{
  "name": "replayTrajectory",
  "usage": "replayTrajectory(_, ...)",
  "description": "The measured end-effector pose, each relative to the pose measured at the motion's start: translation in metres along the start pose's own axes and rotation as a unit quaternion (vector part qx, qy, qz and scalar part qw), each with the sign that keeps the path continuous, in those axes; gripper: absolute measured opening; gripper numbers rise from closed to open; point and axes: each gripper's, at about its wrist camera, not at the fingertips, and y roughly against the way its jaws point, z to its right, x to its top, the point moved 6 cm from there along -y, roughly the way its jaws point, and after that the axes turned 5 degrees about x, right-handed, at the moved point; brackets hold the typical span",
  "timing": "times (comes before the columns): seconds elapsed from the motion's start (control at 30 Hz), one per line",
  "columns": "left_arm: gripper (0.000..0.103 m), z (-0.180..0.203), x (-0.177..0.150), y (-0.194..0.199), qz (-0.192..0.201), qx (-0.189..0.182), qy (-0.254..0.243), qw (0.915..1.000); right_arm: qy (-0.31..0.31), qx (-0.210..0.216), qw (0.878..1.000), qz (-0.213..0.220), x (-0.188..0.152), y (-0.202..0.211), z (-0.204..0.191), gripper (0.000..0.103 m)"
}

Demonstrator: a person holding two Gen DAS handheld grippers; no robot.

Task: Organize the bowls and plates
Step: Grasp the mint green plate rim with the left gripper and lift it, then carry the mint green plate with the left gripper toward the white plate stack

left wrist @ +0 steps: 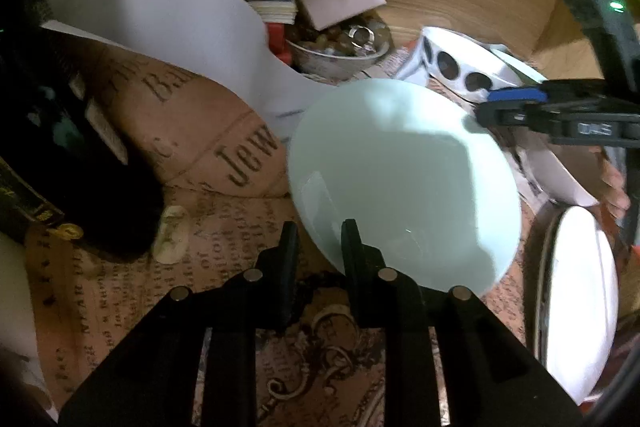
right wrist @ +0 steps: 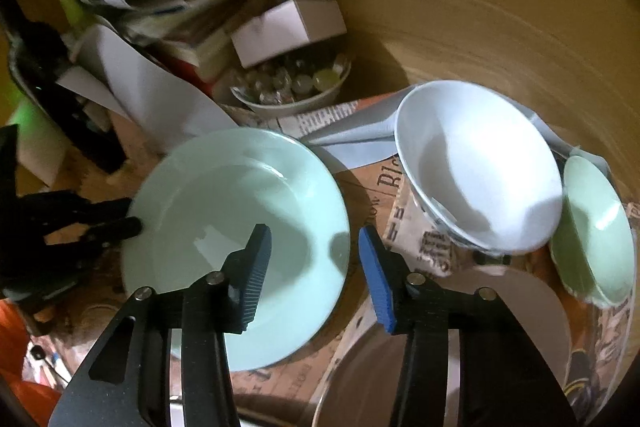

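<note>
The left hand-held gripper [left wrist: 318,227] has its two black fingers closed on the near rim of a pale green plate [left wrist: 404,179], one finger over the rim and one outside it, and the plate tilts up from that grip above the newsprint-patterned cloth [left wrist: 224,303] that covers the desk. In the right wrist view the same pale green plate [right wrist: 236,227] appears nearly face-on, with the left hand-held gripper [right wrist: 124,223] pinching its left edge. The right hand-held gripper [right wrist: 316,267] stands wide open with nothing between its fingers, one dark ribbed pad over the plate's right side and one blue pad [right wrist: 378,283] over the cloth just beside it; whether either touches anything I cannot tell. To the right of the plate a white bowl [right wrist: 480,167] leans tilted, and a smaller green bowl [right wrist: 596,227] leans just beside it at the far right. A white plate [left wrist: 580,303] lies at the right edge of the left wrist view. Behind the plate sits a bowl of small glassy objects [right wrist: 292,87], with a white box [right wrist: 288,27] above it and a curled white sheet [left wrist: 168,27] and stacked papers to the left.
</note>
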Motion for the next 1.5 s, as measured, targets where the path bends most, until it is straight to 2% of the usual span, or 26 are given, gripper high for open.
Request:
replayTrajectory(0.23,0.023,0.001,-0.003,-0.002,0.001,-0.019,0.007,0.9998,-0.003,-0.017,0.999,-0.039,0.011,-0.022,0.005,0.041)
replayTrajectory(0.37,0.024,0.003,-0.003,-0.005,-0.003,-0.035,0.013,0.9993,-0.001,-0.020,0.998,-0.065,0.011,-0.034,0.008,0.032)
replayTrajectory(0.43,0.024,0.004,-0.002,-0.007,-0.003,-0.036,0.011,0.9993,0.007,-0.030,0.997,-0.069,0.011,-0.038,0.008,0.030)
replayTrajectory(0.6,0.024,0.005,-0.001,-0.010,-0.006,-0.047,0.013,0.9988,0.014,-0.025,0.996,-0.083,0.011,-0.048,0.003,0.028)
replayTrajectory(0.83,0.024,0.012,0.003,-0.014,-0.005,-0.039,0.010,0.9992,0.006,-0.010,0.995,-0.096,0.011,-0.052,0.006,0.028)
replayTrajectory(0.97,0.026,0.012,0.002,-0.016,-0.003,-0.035,0.005,0.9994,0.031,-0.047,0.994,-0.088,0.018,-0.055,0.003,0.028)
replayTrajectory(1.2,0.026,0.011,0.001,-0.016,0.002,-0.035,0.004,0.9994,0.009,-0.019,0.995,-0.094,0.016,-0.064,0.005,0.028)
replayTrajectory(1.5,0.025,0.006,-0.002,-0.014,-0.008,-0.039,0.023,0.9989,-0.005,-0.007,0.997,-0.070,0.012,-0.042,0.001,0.027)
